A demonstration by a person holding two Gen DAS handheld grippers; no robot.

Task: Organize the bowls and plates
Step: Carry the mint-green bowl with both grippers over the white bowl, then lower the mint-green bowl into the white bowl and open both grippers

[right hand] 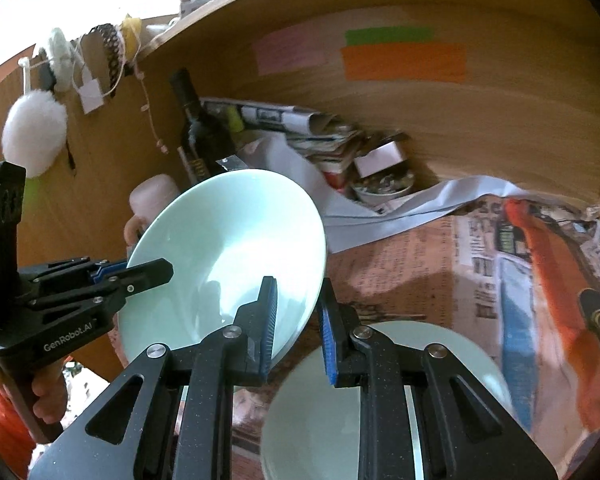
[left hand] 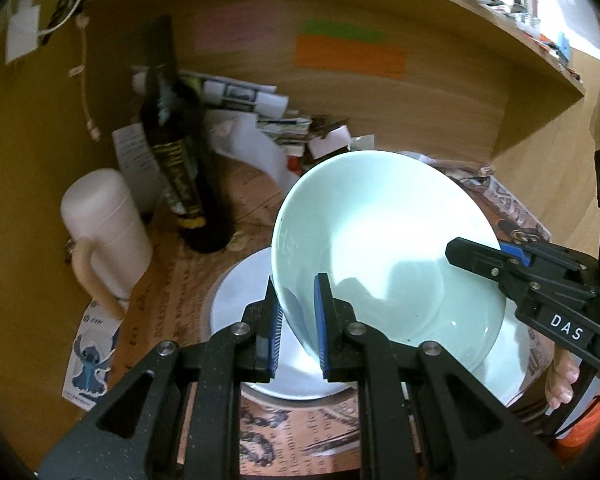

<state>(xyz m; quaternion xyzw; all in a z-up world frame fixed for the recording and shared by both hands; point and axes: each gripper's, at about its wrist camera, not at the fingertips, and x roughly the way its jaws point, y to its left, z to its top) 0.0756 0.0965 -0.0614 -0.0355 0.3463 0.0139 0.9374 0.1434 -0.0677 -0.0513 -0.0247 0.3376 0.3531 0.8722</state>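
**Two tools share one tilted bowl above the plate**

Left tool (left hand: 296, 320) is clamped on the rim of the pale green bowl (left hand: 380, 248), one blue pad inside the wall and one outside, at the bowl's 7 o'clock edge in the left wrist view. Right tool (right hand: 296, 324) straddles the opposite rim, at the bowl's 5 o'clock edge in the right wrist view; its pads look slightly apart from the wall, so whether it is truly gripping I cannot tell.

The bowl is held in the air, tipped steeply so its opening faces both cameras. Directly beneath it on the tabletop (left hand: 204, 288) lies a white plate (left hand: 236, 304), which shows at 5 o'clock in the right wrist view. That is the relation that counts: the bowl hangs over the plate, so the likely next step is levelling it and lowering it straight down.

Count: one bowl, one plate. Off-task, a dark wine bottle (left hand: 180, 152) and a white jug (left hand: 104, 232) stand at 9 to 10 o'clock, close enough to snag.
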